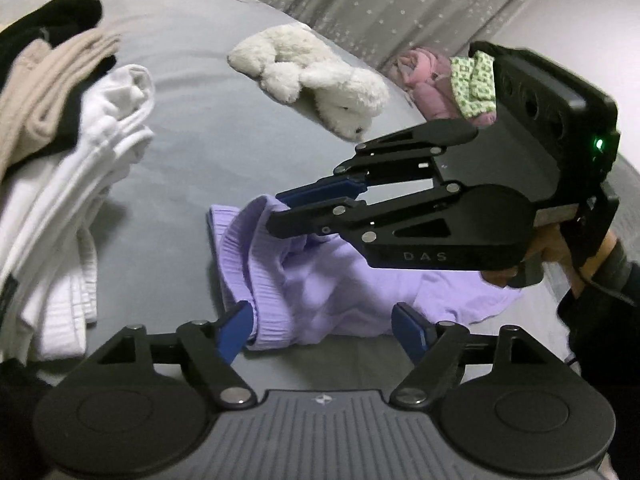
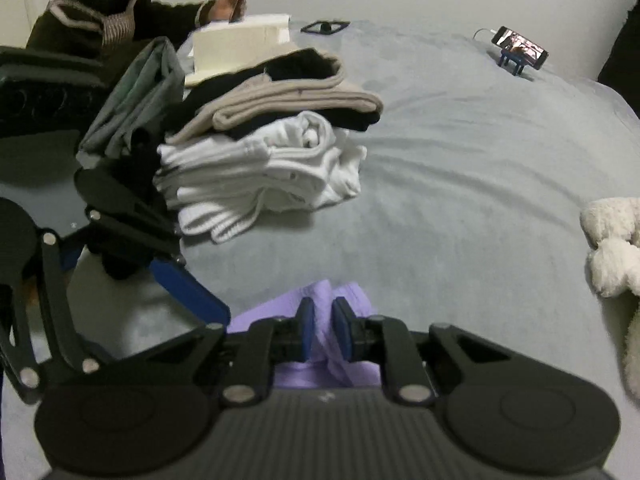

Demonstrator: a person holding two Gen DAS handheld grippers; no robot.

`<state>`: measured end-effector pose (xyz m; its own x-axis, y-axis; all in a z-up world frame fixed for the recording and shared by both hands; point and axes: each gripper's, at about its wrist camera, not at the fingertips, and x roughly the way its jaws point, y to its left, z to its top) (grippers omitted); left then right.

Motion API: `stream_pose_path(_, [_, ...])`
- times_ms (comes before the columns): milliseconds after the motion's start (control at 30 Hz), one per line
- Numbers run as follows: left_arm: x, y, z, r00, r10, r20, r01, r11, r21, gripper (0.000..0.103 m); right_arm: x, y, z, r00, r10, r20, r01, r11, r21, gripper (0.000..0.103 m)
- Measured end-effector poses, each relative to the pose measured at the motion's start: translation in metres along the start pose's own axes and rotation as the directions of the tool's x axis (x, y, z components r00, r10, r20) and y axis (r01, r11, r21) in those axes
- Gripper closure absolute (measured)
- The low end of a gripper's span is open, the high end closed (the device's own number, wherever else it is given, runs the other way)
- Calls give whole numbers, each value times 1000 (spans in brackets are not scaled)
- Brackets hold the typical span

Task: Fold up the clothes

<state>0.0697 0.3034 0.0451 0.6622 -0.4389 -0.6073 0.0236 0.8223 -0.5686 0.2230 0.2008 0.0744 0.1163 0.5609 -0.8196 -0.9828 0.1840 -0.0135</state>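
A lilac garment [image 1: 320, 292] lies bunched on the grey bed sheet [image 1: 208, 136]. My left gripper [image 1: 324, 330] is open, its blue pads either side of the garment's near ribbed edge. My right gripper [image 1: 280, 210] comes in from the right and is shut on a raised fold of the lilac garment. In the right wrist view the right gripper [image 2: 322, 330] pinches the lilac cloth [image 2: 320, 300] between its blue pads, and the open left gripper [image 2: 200, 300] shows at the left.
A stack of folded clothes, white [image 1: 80, 184], beige [image 1: 44, 92] and black, sits at the left; it also shows in the right wrist view [image 2: 272, 160]. A white plush toy [image 1: 316, 84] and pink clothes [image 1: 432, 84] lie beyond. A phone on a stand [image 2: 520, 50] and a seated person [image 2: 104, 12] are at the far side.
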Motion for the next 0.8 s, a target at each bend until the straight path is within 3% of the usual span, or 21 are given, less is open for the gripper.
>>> stream_pose_path(167, [-8,-4,-3,1000,-10,9,10,997,80,28,-15,1,1,1000,-5,27,4,1000,28,90])
stream_pose_path(367, [-27,3,4,993,0,118,-9,997,81,26,-27,7,-10,999,-27,27,25,997,71,90])
stream_pose_path(500, [-1,-11,-4,995,55,86,-70,980,188,25,-43,4,-7,997,10,83,-22,990,139,90])
stream_pose_path(633, [22,-14,-10,990,134,31,-138,961,239,25,-42,2,1,999,5,49,-14,984,177,90])
stream_pose_path(733, [19,-17,-15,996,83,38,-90,958,272,27,-35,-1,6,999,-13,33,6,977,213,90])
stream_pose_path(800, [13,-20,-15,995,85,52,-96,954,283,35,-25,-6,8,1000,-25,13,21,969,247,90])
